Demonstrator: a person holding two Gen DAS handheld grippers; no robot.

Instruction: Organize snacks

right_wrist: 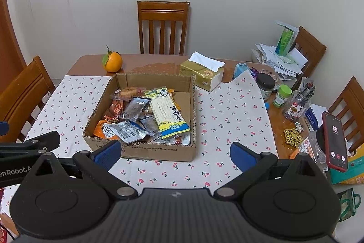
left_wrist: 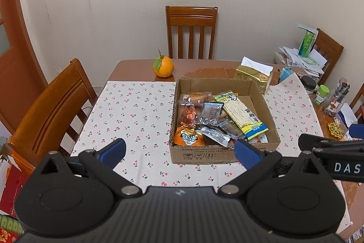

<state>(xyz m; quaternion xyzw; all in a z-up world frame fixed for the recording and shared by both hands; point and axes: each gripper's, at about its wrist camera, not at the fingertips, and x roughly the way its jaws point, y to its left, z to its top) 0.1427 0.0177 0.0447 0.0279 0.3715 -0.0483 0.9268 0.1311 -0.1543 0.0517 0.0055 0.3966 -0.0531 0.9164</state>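
A shallow cardboard box (left_wrist: 198, 155) stands on the cherry-print cloth and holds several snack packets. Among them are a long yellow noodle pack (left_wrist: 242, 114), an orange pack (left_wrist: 188, 137) and silver packs (left_wrist: 213, 134). The box also shows in the right wrist view (right_wrist: 159, 153), with the yellow pack (right_wrist: 167, 113) inside. My left gripper (left_wrist: 180, 153) is open and empty, held above the cloth just in front of the box. My right gripper (right_wrist: 175, 155) is open and empty, in front of the box's near right corner.
An orange (left_wrist: 163, 66) and a gold tissue pack (left_wrist: 253, 78) sit behind the box. Jars, a pen holder (right_wrist: 298, 104), papers and a red phone (right_wrist: 335, 141) crowd the table's right side. Wooden chairs (left_wrist: 191, 32) stand around the table.
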